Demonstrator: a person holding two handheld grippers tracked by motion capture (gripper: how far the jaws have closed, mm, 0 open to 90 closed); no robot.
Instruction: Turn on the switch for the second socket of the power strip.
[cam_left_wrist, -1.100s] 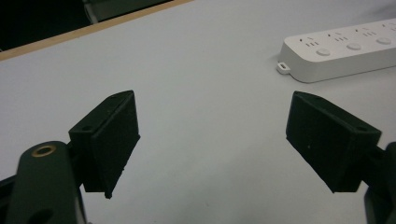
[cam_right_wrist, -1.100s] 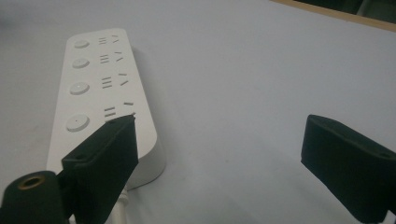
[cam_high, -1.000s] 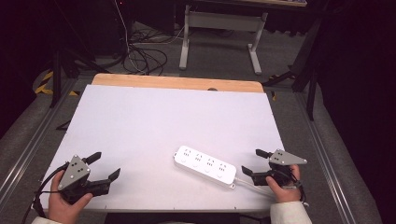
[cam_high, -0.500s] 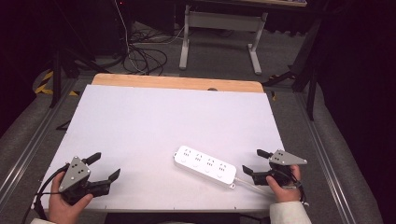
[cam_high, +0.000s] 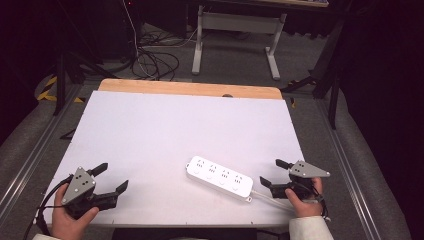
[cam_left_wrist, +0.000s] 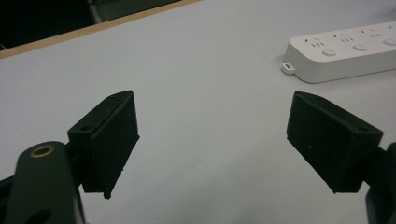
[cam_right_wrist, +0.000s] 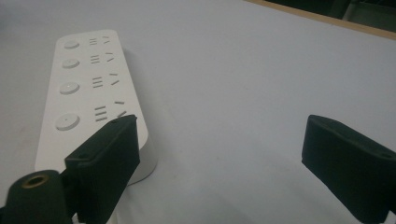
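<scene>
A white power strip (cam_high: 220, 177) with several sockets and round buttons lies flat on the white table (cam_high: 175, 130), near the front right. Its white cord (cam_high: 267, 197) runs off toward the right hand. My right gripper (cam_high: 270, 172) rests open just right of the strip's cord end; in the right gripper view the strip (cam_right_wrist: 88, 88) lies beside the left jaw, and nothing is between the jaws (cam_right_wrist: 224, 158). My left gripper (cam_high: 112, 176) sits open at the front left, apart from the strip. Its own view shows the strip's far end (cam_left_wrist: 345, 49) ahead and to the right.
A wooden strip (cam_high: 190, 89) borders the table's far edge. Grey metal rails (cam_high: 30, 160) run along both sides. Beyond the table, black cables (cam_high: 150, 62) lie on the floor beside a grey desk frame (cam_high: 235, 25).
</scene>
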